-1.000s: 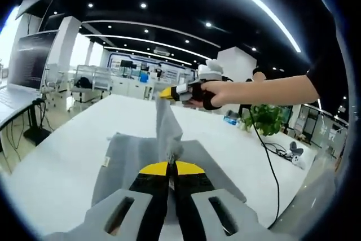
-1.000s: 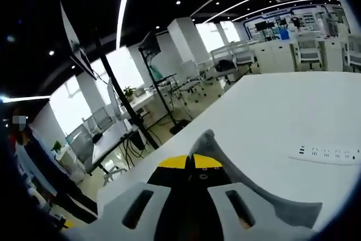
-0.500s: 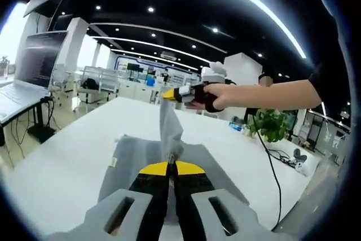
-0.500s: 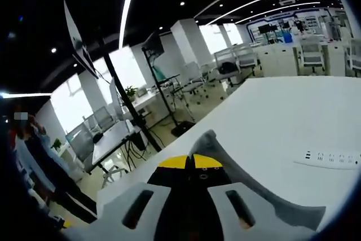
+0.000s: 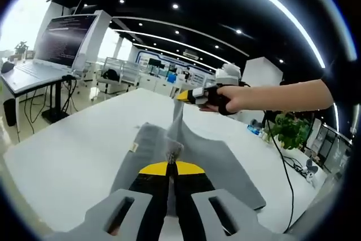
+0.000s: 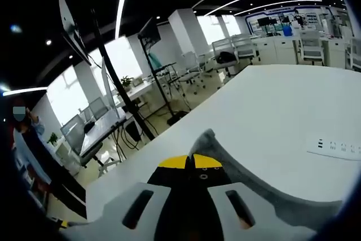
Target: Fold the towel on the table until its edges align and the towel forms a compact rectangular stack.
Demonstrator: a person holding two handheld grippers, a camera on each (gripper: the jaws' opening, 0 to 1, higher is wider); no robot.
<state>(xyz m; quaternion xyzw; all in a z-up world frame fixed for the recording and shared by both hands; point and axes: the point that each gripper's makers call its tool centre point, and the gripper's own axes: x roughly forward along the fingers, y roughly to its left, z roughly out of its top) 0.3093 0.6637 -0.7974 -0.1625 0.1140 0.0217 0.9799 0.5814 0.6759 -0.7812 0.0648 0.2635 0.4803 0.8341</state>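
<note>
A grey towel (image 5: 208, 159) lies spread on the white table (image 5: 73, 156), with one edge lifted into a raised fold. My left gripper (image 5: 171, 165) is shut on a corner of that lifted edge, close to the camera. Farther along the same edge, my right gripper (image 5: 186, 95) is held by a person's hand and pinches the towel's other corner up in the air. In the right gripper view, my right gripper (image 6: 190, 162) is shut on the grey towel (image 6: 265, 187), which trails down to the right over the table (image 6: 265, 105).
A white power strip (image 6: 337, 147) lies on the table at the right. A laptop (image 5: 51, 49) stands on a side desk at the left. A potted plant (image 5: 290, 131) and a cable (image 5: 282, 162) sit near the table's right edge. Office desks and chairs fill the background.
Both grippers kept their hold on the towel. The left gripper's camera has swung, and the lifted edge now hangs lower and leans farther over the spread towel.
</note>
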